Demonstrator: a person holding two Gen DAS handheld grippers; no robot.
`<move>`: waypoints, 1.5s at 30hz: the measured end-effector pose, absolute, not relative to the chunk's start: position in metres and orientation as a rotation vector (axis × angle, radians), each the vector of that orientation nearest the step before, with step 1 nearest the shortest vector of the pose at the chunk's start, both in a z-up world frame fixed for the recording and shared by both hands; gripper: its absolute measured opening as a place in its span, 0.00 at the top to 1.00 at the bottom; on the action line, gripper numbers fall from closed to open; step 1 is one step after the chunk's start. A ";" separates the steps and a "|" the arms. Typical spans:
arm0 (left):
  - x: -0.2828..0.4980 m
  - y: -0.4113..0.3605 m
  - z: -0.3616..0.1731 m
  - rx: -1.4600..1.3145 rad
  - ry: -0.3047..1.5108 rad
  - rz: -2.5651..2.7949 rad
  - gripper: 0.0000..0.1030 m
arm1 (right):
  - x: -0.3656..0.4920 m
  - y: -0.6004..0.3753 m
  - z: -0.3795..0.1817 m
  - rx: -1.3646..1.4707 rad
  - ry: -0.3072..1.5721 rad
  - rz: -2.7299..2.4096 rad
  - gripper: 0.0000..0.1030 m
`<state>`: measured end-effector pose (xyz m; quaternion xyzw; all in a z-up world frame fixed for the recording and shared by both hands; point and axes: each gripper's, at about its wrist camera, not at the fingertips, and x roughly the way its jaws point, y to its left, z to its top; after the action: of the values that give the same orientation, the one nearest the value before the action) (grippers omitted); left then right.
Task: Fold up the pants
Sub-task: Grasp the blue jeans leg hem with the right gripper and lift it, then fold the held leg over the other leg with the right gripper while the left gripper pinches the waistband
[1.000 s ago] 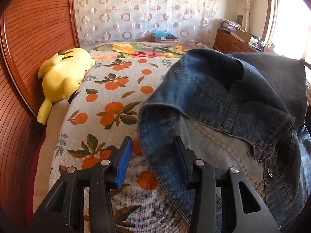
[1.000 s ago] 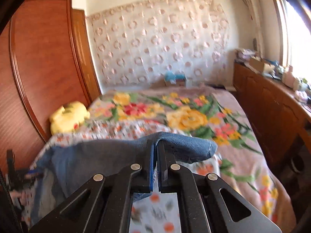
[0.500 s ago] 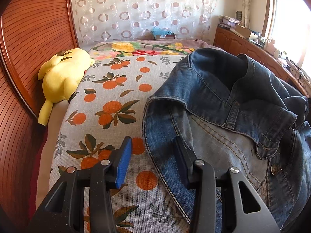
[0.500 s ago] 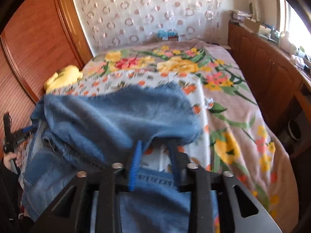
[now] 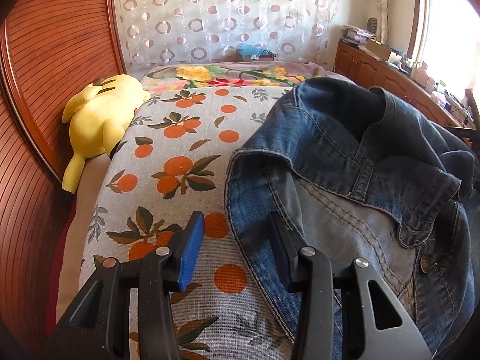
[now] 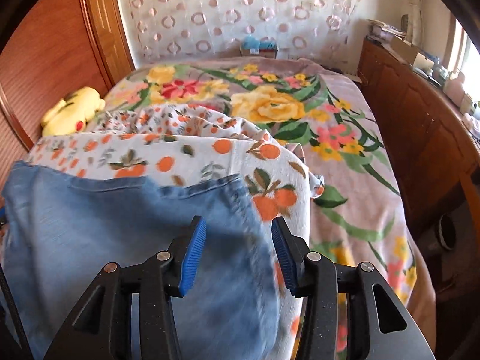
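Observation:
Blue denim pants (image 5: 345, 180) lie on the orange-print cloth (image 5: 168, 162) on the bed, waistband and brass button (image 5: 425, 262) at the right, a leg folded over on top. My left gripper (image 5: 234, 249) is open over the pants' left edge, its right finger above the denim. In the right wrist view the pants (image 6: 105, 225) lie flat with the hem toward the far side. My right gripper (image 6: 237, 252) is open just above the denim near its right edge, holding nothing.
A yellow plush toy (image 5: 99, 120) lies at the bed's left by the wooden headboard (image 5: 45, 75). A floral blanket (image 6: 300, 108) covers the far bed. A wooden cabinet (image 6: 420, 114) runs along the right, a patterned curtain (image 5: 225, 15) behind.
My right gripper opened and let go of the pant leg, which dropped flat onto the rest of the pants. My left gripper stayed open and hardly moved.

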<state>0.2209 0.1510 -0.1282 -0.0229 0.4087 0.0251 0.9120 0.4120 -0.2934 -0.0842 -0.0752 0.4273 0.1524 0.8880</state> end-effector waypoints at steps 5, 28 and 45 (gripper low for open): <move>0.216 0.153 -0.119 -0.048 0.793 0.057 0.57 | 0.430 -0.294 -0.084 -0.156 0.901 0.334 0.54; 0.252 0.141 -0.080 -0.071 0.763 -0.121 0.94 | 0.369 -0.322 -0.025 -0.147 0.588 0.343 0.96; 0.291 0.130 -0.056 -0.036 0.727 -0.033 0.93 | 0.365 -0.300 -0.044 -0.137 0.584 0.135 0.96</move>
<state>0.2906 0.1304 -0.0560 -0.0174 0.3555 -0.0161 0.9344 0.3646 -0.3003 -0.0445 -0.0675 0.2876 0.0662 0.9531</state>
